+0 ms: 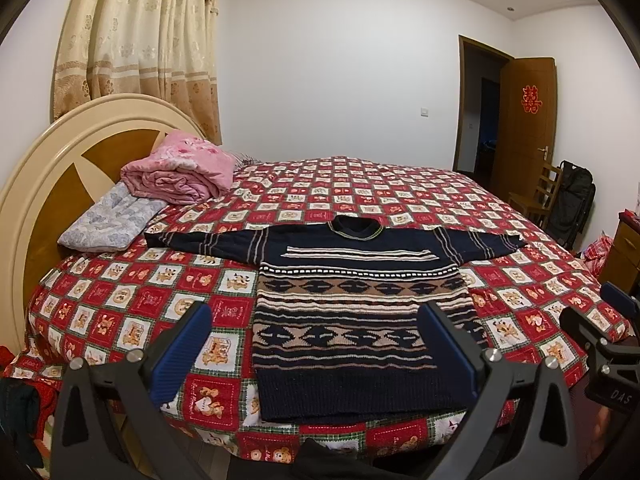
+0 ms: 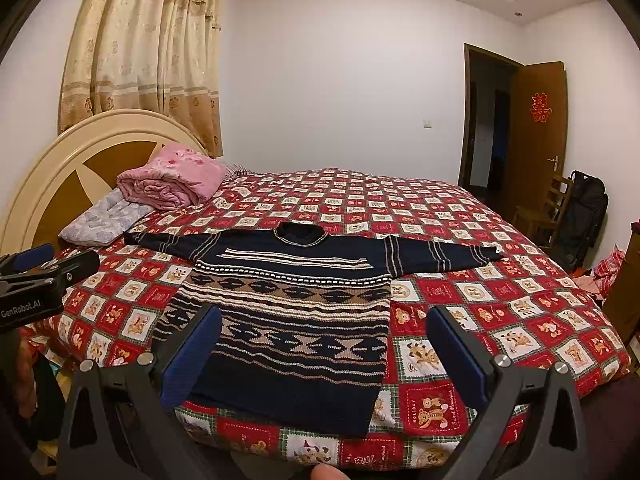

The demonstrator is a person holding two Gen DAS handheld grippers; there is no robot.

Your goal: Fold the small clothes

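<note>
A dark navy knitted sweater with tan and white patterned bands lies flat on the bed, sleeves spread out to both sides, collar pointing away; the same sweater fills the middle of the right wrist view. My left gripper hovers open above the hem's left part, nothing between its blue pads. My right gripper also stands open, above the hem's right part, holding nothing. The right gripper shows at the right edge of the left wrist view, and the left gripper at the left edge of the right wrist view.
The bed carries a red checkered cover with bear prints. A folded pink quilt and a pale pillow lie by the cream headboard. A wooden chair, black bag, open door and a cabinet stand at right.
</note>
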